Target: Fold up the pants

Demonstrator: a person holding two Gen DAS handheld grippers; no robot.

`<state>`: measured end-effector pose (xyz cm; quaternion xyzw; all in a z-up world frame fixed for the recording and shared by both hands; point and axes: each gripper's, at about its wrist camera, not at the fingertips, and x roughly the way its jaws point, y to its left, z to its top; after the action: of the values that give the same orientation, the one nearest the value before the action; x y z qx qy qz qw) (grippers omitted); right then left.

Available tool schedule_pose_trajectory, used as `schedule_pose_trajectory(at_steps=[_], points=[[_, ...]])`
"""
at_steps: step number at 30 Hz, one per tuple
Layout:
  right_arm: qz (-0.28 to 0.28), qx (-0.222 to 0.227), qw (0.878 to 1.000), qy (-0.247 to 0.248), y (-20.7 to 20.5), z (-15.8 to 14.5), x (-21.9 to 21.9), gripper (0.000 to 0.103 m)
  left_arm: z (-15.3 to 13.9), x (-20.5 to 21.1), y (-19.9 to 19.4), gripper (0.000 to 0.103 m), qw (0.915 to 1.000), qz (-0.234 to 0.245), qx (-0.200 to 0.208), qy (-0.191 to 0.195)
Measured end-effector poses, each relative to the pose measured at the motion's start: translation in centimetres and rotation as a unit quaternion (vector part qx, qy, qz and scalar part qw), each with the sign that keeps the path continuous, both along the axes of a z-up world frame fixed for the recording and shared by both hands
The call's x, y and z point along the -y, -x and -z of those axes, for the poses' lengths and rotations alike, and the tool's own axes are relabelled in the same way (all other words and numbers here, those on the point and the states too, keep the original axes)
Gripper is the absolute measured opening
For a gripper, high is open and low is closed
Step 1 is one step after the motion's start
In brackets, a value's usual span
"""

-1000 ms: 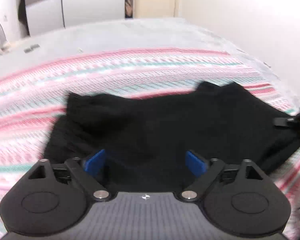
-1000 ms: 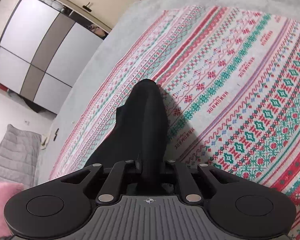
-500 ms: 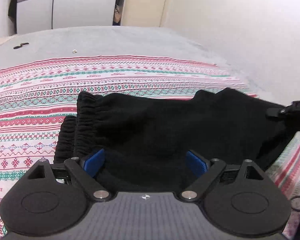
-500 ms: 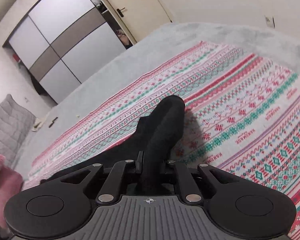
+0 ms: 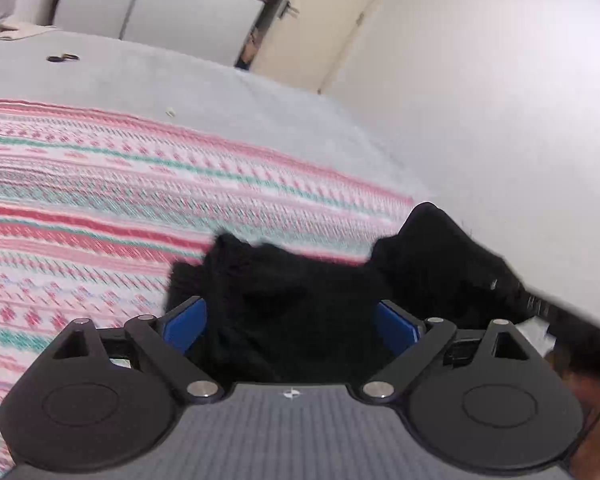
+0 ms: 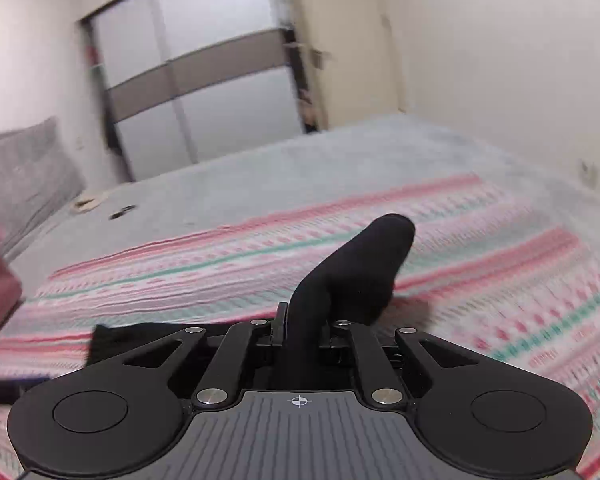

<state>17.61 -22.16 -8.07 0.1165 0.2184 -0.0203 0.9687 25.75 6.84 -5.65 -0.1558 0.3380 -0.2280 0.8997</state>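
Between the right gripper (image 6: 302, 330) jaws, one fold of the black pants (image 6: 352, 276) is clamped tight, sticking up ahead. Left gripper (image 5: 290, 322) jaws wide apart, pants bunched between them, pads apparently not pressing. Both grippers angle down. Beyond: one patterned blanket (image 5: 100, 200), one grey bed (image 6: 300, 168), one wardrobe (image 6: 204, 92).

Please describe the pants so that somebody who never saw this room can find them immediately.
Look at the bed with the grey cover, then the pink and green patterned blanket on it. The pants are the bunched black cloth on this blanket, the only dark, plain thing there.
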Motion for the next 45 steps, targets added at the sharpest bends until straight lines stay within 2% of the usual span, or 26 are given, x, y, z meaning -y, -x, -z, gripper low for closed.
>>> schedule_pose_trajectory(at_steps=[3, 6, 8, 10, 12, 14, 15, 19, 23, 26, 28, 29, 30, 32, 33, 35, 36, 38, 40, 41, 42, 44, 45], points=[[-0.053, 0.022, 0.998, 0.039, -0.2, -0.9, -4.8, 0.01, -0.2, -3.4, -1.2, 0.103, 0.9985, -0.043, -0.013, 0.03], [-0.114, 0.023, 0.988, 0.099, -0.6, -0.7, -11.6, 0.01, 0.8, -6.3, -2.4, 0.103, 0.9943, -0.075, -0.034, 0.068], [-0.152, 0.006, 0.98, 0.127, -1.4, 0.6, -15.7, 0.01, 1.5, -7.4, -3.0, 0.103, 0.9919, -0.09, -0.044, 0.078], [-0.183, -0.027, 0.974, 0.134, -2.2, 2.5, -19.0, 0.01, 2.1, -7.8, -3.6, 0.103, 0.9893, -0.095, -0.059, 0.093], [-0.192, -0.033, 0.97, 0.144, -2.3, 3.5, -20.9, 0.01, 2.6, -7.7, -4.1, 0.103, 0.9868, -0.095, -0.075, 0.108], [-0.18, -0.02, 0.968, 0.175, -1.6, 3.8, -21.9, 0.01, 2.6, -7.4, -4.3, 0.103, 0.9861, -0.085, -0.081, 0.117], [-0.177, -0.014, 0.968, 0.175, -1.3, 3.7, -21.8, 0.01, 2.6, -6.9, -4.3, 0.103, 0.9867, -0.074, -0.081, 0.12], [-0.161, 0.0, 0.974, 0.157, -0.5, 2.2, -21.2, 0.01, 1.8, -5.6, -4.2, 0.103, 0.9897, -0.044, -0.07, 0.117], [-0.164, -0.004, 0.976, 0.144, -0.4, 1.8, -22.7, 0.01, 1.6, -5.9, -4.3, 0.102, 0.9914, -0.031, -0.061, 0.111], [-0.175, -0.01, 0.976, 0.126, -0.4, 2.2, -23.6, 0.011, 2.2, -6.3, -4.6, 0.101, 0.9943, -0.031, -0.063, 0.08], [-0.18, -0.038, 0.975, 0.124, -1.1, 3.5, -24.0, 0.016, 2.9, -6.4, -5.1, 0.1, 0.9945, -0.033, -0.075, 0.065], [-0.193, -0.056, 0.971, 0.13, -1.5, 4.2, -24.3, 0.018, 3.1, -6.3, -5.2, 0.1, 0.9945, -0.033, -0.078, 0.06], [-0.211, -0.063, 0.964, 0.152, -1.4, 4.7, -24.6, 0.026, 3.3, -6.2, -5.3, 0.099, 0.9944, -0.033, -0.084, 0.054], [-0.26, -0.057, 0.95, 0.161, -0.2, 4.4, -24.0, 0.038, 3.6, -5.9, -5.2, 0.097, 0.9944, -0.032, -0.089, 0.046], [-0.28, -0.059, 0.946, 0.15, 0.4, 3.8, -23.0, 0.05, 3.7, -5.5, -5.2, 0.095, 0.9949, -0.025, -0.09, 0.038], [-0.32, -0.064, 0.941, 0.092, 1.4, 2.3, -19.8, 0.064, 3.6, -5.1, -5.1, 0.089, 0.9962, -0.026, -0.081, 0.021], [-0.329, -0.067, 0.939, 0.071, 1.7, 1.5, -18.0, 0.065, 3.4, -4.9, -5.0, 0.086, 0.9965, -0.032, -0.076, 0.015], [-0.326, -0.07, 0.941, 0.049, 1.8, 0.3, -14.4, 0.065, 3.4, -4.5, -4.7, 0.067, 0.9968, -0.036, -0.07, 0.008], [-0.297, -0.06, 0.952, 0.044, 1.0, -0.4, -10.9, 0.063, 3.7, -3.7, -4.6, 0.058, 0.9972, -0.038, -0.065, -0.003], [-0.278, -0.06, 0.958, 0.045, 0.2, -0.4, -9.4, 0.058, 3.7, -3.2, -4.4, 0.056, 0.9973, -0.043, -0.056, -0.017], [-0.262, -0.067, 0.962, 0.039, -0.7, -0.1, -7.9, 0.045, 3.6, -2.7, -4.2, 0.056, 0.9973, -0.045, -0.045, -0.035], [-0.255, -0.093, 0.962, 0.023, -2.6, 1.1, -6.2, 0.033, 3.5, -1.9, -3.9, 0.055, 0.9964, -0.05, -0.032, -0.061], [-0.255, -0.113, 0.96, 0.02, -3.5, 2.3, -5.8, 0.033, 3.5, -1.7, -3.8, 0.055, 0.9958, -0.052, -0.027, -0.071]])
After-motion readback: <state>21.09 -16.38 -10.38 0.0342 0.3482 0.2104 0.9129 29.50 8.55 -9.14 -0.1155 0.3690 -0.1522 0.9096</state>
